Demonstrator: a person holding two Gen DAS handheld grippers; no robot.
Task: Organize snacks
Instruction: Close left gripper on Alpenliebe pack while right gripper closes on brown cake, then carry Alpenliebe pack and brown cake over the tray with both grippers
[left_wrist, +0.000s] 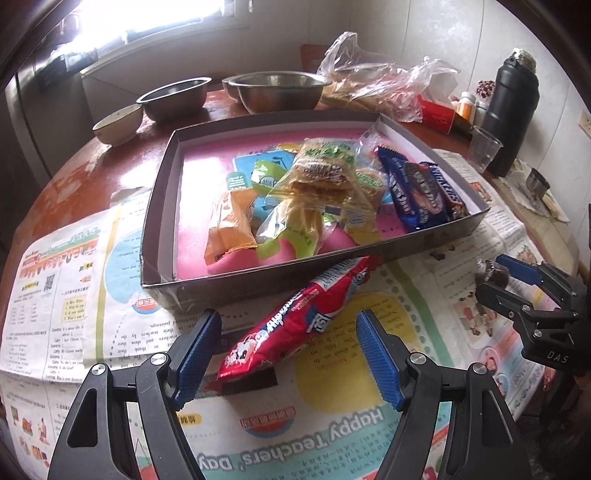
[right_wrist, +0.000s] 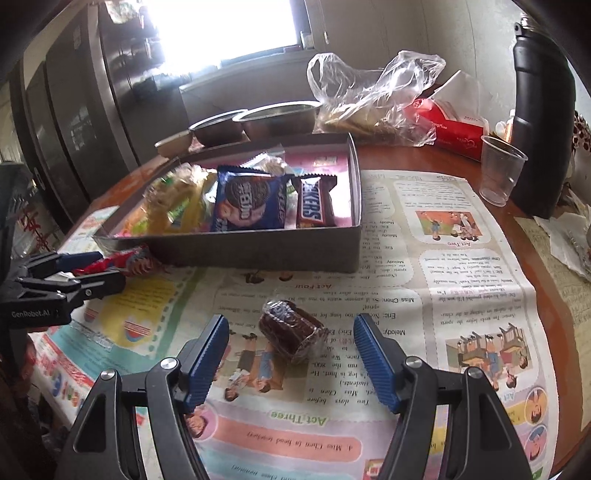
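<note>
A dark shallow box with a pink floor holds several wrapped snacks, among them blue cookie packs and a Snickers bar. In front of it a red snack packet lies on the newspaper, between the open fingers of my left gripper; the pads do not touch it. A clear-wrapped chocolate cake lies on the paper between the open fingers of my right gripper, also untouched. Each gripper shows in the other's view: the right gripper around the cake, the left gripper around the red packet.
Printed newspaper sheets cover the round wooden table. Behind the box stand metal bowls, a ceramic bowl, a plastic bag of food, a red tissue box, a clear plastic cup and a black flask.
</note>
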